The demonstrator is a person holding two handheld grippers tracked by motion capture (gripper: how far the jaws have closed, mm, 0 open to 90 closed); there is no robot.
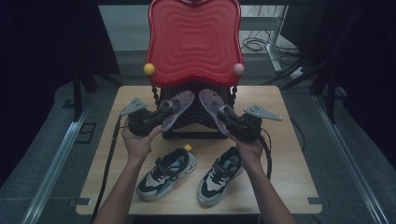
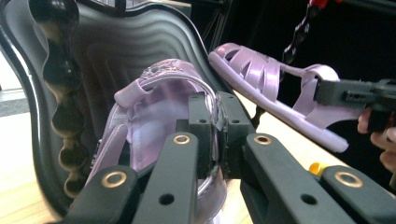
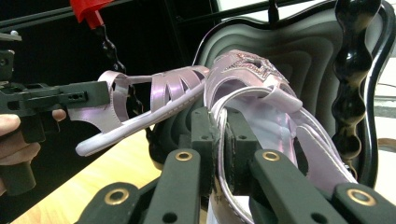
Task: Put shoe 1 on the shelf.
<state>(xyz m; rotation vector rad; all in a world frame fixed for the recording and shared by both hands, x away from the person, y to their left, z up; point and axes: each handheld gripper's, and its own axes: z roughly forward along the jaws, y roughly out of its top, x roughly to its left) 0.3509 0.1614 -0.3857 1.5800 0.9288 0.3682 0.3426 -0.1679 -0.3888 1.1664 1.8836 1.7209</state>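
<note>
Sandals, purple: left sandal (image 1: 176,108) clamped in left gripper (image 1: 156,117), right sandal (image 1: 213,105) clamped in right gripper (image 1: 232,122). Both held up w/ toes at black shelf (image 1: 194,122) under red shelf top (image 1: 194,39). Sneakers (image 1: 167,173) on table (image 1: 289,177) below.

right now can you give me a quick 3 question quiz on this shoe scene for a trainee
1. True or false: each gripper is shut on a purple sandal.
2. How many sneakers lie on the table near the person?
3. Multiple choice: the small rack behind the sandals has a back panel that is A) red B) green C) white.

Key:
1. True. The left gripper clamps the left sandal, and the right gripper clamps the right sandal.
2. Two: the left sneaker and the right sneaker, side by side.
3. A. The red panel stands upright at the far edge.
</note>
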